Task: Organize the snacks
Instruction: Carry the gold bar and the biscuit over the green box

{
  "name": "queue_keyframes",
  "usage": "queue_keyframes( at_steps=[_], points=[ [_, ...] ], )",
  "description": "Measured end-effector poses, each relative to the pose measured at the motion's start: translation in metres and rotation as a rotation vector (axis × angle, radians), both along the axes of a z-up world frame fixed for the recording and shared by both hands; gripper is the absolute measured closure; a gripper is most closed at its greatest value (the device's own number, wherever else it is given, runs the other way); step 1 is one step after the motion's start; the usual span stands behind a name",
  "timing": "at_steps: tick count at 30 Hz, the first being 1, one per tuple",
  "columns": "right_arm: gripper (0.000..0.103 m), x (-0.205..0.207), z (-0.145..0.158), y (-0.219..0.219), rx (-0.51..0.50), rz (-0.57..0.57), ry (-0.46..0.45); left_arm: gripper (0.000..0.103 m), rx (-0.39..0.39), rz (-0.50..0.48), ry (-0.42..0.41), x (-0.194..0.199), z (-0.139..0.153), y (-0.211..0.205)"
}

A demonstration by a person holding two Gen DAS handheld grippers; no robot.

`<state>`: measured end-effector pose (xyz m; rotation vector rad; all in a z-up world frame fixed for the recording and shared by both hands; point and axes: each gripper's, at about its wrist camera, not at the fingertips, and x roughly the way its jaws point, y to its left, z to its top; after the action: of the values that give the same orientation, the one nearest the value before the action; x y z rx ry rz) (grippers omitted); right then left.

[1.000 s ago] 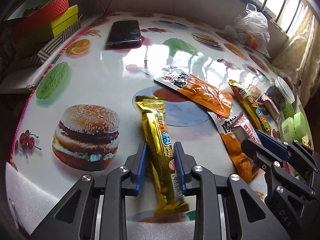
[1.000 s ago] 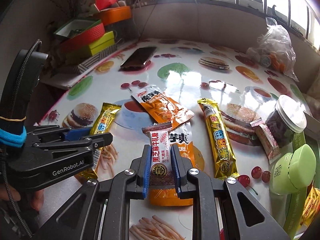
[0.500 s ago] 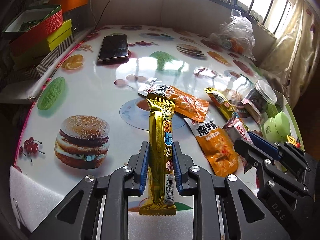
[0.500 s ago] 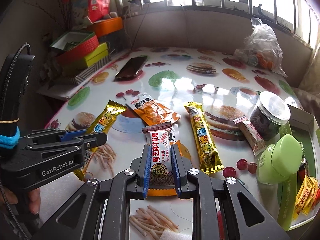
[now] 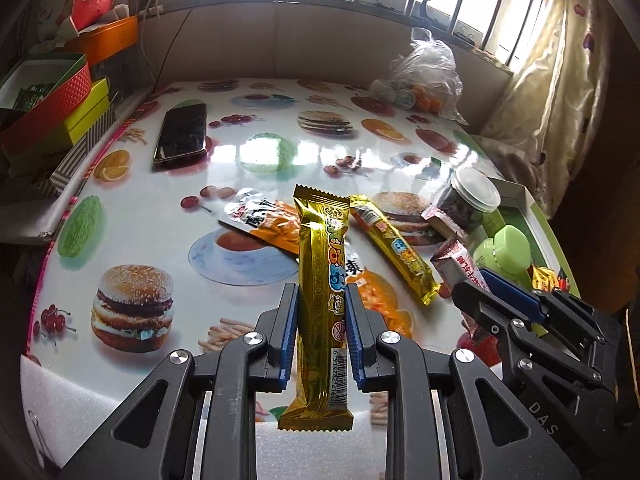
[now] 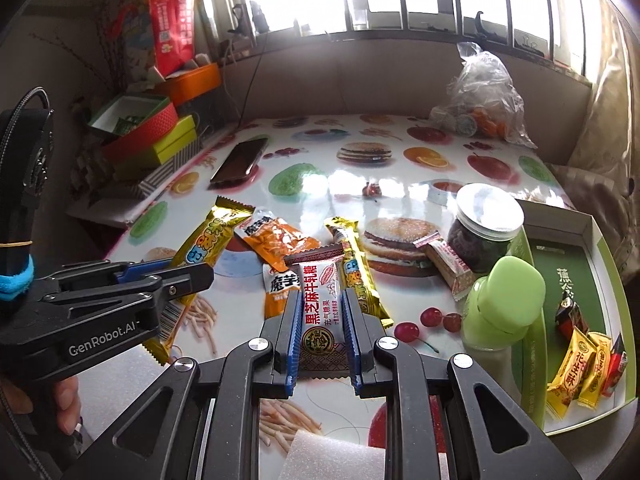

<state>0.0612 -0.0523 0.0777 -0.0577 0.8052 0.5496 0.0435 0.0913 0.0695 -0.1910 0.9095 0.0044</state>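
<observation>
Left gripper point(image 5: 321, 312) grasps a gold snack bar point(image 5: 322, 280); right gripper point(image 6: 322, 322) grasps a white candy packet point(image 6: 320, 304), above the table point(image 5: 120, 208).

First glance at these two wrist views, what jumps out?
The left hand-held gripper is shut on a long gold snack bar, lifted off the table. The right hand-held gripper is shut on a white candy bar. More packets lie on the food-print tablecloth, and a green box at the right edge holds small yellow candies.
</observation>
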Motion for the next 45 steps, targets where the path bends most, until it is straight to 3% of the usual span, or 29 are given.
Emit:
queue_keyframes(
  at_steps=[24, 45],
  points=[
    [0.084, -0.003, 0.029, -0.096, 0.024, -0.250, -0.054, 0.079, -0.042, -0.212, -0.064, 0.034, 0.038, -0.094],
    [0.084, 0.012, 0.015, -0.188, 0.014, -0.481, -0.016, 0.079, -0.108, -0.368, -0.051, 0.077, 0.039, -0.181]
  ],
)
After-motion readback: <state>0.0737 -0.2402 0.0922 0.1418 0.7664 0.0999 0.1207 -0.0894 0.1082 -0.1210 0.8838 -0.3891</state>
